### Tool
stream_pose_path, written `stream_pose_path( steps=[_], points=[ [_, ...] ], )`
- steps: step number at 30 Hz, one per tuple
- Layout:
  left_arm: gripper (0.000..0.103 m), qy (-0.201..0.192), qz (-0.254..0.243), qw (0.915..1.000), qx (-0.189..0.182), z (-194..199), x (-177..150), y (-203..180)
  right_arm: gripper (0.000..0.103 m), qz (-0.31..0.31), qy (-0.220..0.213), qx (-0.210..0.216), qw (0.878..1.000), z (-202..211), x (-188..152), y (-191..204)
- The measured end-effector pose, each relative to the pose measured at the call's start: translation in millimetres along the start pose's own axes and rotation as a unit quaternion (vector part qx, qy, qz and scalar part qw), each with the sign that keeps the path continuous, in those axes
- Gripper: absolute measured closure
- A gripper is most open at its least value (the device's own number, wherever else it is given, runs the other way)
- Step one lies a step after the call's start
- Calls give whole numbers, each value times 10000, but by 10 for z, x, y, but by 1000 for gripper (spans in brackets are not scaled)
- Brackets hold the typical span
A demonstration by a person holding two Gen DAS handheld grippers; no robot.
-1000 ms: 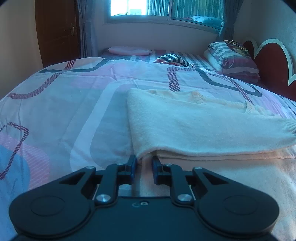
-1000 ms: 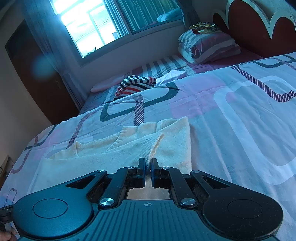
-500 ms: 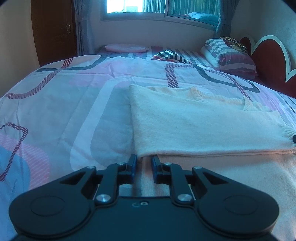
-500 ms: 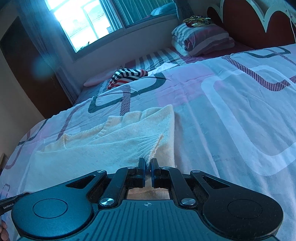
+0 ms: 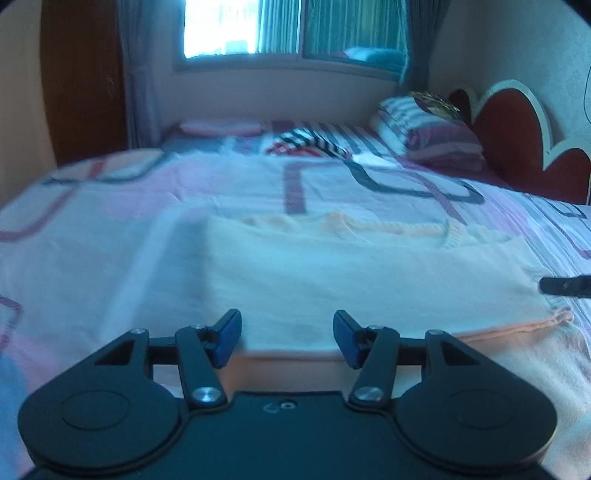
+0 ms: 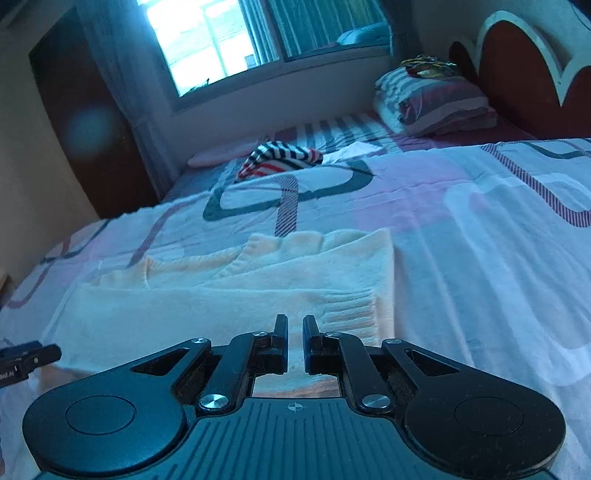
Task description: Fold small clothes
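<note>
A cream knitted sweater [image 5: 369, 280] lies on the bed, its upper half folded over the lower. It also shows in the right wrist view [image 6: 229, 295], ribbed cuff at the right. My left gripper [image 5: 287, 338] is open and empty, just above the folded edge. My right gripper [image 6: 294, 343] has its jaws slightly apart with nothing between them, over the sweater near the cuff. The right gripper's tip shows in the left wrist view [image 5: 565, 286]. The left gripper's tip shows in the right wrist view [image 6: 29, 356].
The bedspread [image 5: 110, 240] has pink, white and dark line patterns. A striped garment [image 6: 280, 160] lies further up the bed. Striped pillows [image 6: 432, 99] lean by the red heart-shaped headboard [image 6: 517, 74]. A window [image 5: 288, 29] and a brown door [image 5: 81, 81] stand behind.
My left gripper has opened wide and let go of the sweater's folded edge. My right gripper has opened a little and released the cuff, which now lies flat.
</note>
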State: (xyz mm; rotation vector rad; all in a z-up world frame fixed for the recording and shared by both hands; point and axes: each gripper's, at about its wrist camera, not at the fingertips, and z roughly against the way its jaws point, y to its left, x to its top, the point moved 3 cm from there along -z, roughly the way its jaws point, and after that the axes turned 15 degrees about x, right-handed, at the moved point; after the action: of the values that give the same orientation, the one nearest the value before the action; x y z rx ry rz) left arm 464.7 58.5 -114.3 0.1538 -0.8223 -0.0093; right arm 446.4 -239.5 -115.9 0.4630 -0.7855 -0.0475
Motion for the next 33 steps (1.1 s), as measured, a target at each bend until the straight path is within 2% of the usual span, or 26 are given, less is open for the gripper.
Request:
stream_pose_path(
  steps=[1, 3, 4, 7, 10, 12, 15, 17, 20, 22, 25, 26, 27, 28, 29, 31, 32, 33],
  points=[
    [49, 93, -117, 9999, 23, -55, -44, -35, 97, 46, 198, -81, 9998, -38, -60, -22],
    [49, -26, -466, 9989, 39, -33, -91, -74, 96, 270, 246, -104, 9993, 27, -106, -9],
    [49, 16, -434, 9991, 2, -21, -72, -58, 96, 317, 236, -113, 9992, 50, -103, 0],
    [44, -75, -326, 9992, -197, -44, 94, -51, 96, 167, -50, 90, 9998, 17, 18, -9],
    [41, -206, -495, 9985, -143, -237, 341, -127, 96, 203, -151, 57, 9997, -171, 220, 4],
    [41, -255, -446, 9987, -50, -456, 484, -118, 96, 219, -56, -132, 9997, -336, 285, -86],
    [37, 26, -289, 9996, 35, -891, 532, 32, 96, 87, -84, -320, 9994, -375, 314, -312],
    [37, -73, -180, 9998, -91, -922, 531, 134, 96, 66, -74, -404, 9991, -338, 325, -406],
    [38, -189, 100, 9997, -68, -716, 530, 181, 96, -56, -207, -415, 9989, -249, 365, -385],
    [37, -401, 36, 9988, -269, -517, 525, 20, 96, -137, -399, -141, 9990, -245, 391, -225],
    [36, -566, -244, 9967, -535, -329, 507, -414, 95, -51, -272, 531, 9982, -460, 364, 194],
    [36, -532, -308, 9961, -632, -311, 489, -546, 94, 21, -177, 680, 9975, -537, 341, 311],
    [36, -478, -356, 9955, -732, -308, 465, -678, 85, 122, -63, 804, 9967, -614, 315, 430],
    [42, -427, -362, 9952, -801, -311, 429, -756, 62, 218, -18, 853, 9961, -663, 284, 517],
    [42, -347, -316, 9965, -698, -336, 391, -787, 63, 344, -46, 620, 9975, -690, 257, 546],
    [39, -184, -373, 9969, -668, -412, 306, -778, 63, 382, 61, 654, 9971, -705, 211, 475],
    [39, -223, -422, 9971, -593, -417, 272, -743, 63, 387, 50, 647, 9971, -663, 213, 426],
    [39, -280, -489, 9972, -499, -414, 232, -667, 63, 433, 40, 423, 9982, -600, 215, 339]
  ],
)
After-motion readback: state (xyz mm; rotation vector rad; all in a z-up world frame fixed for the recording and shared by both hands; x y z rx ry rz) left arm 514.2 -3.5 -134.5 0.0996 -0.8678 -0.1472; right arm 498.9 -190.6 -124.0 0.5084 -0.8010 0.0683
